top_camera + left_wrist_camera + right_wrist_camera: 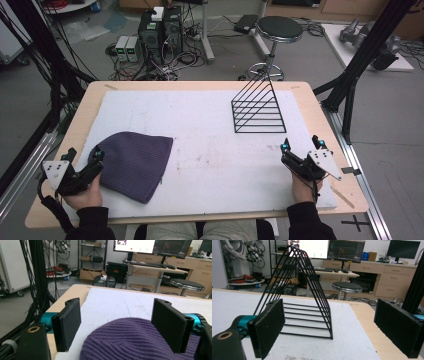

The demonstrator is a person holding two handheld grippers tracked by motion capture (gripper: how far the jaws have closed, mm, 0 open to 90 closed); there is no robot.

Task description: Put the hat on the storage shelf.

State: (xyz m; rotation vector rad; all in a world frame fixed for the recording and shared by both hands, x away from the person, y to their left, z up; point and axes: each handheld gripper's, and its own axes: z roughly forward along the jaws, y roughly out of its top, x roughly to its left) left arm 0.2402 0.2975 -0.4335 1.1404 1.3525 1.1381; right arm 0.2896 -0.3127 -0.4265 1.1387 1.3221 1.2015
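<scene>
White padding covers most of the wooden tabletop in front of me, with cables, computer boxes and a round black stool on the grey floor beyond the far edge.

I hold my left gripper at the near left corner of the tabletop, its jaws spread wide apart. In the left gripper view the two black pads stand either side of the rounded top of a purple ribbed knit hat, and I cannot tell whether either pad touches the wool. From the high view the hat lies flat on the padding toward the near left, its closed end nearest my left hand and its open hem pointing toward the middle of the tabletop.

My right gripper sits near the near right corner, jaws also wide open with nothing between them. My right hand grips it from behind, close to the near edge of the padding. Straight ahead of those jaws, in the right gripper view, a black wire rack rises in a triangular shape. On the tabletop that rack stands upright on the padding toward the far right, well apart from the hat and a little beyond my right gripper.

Black frame posts rise beside the right edge, and bundled black cables hang off the left edge.
</scene>
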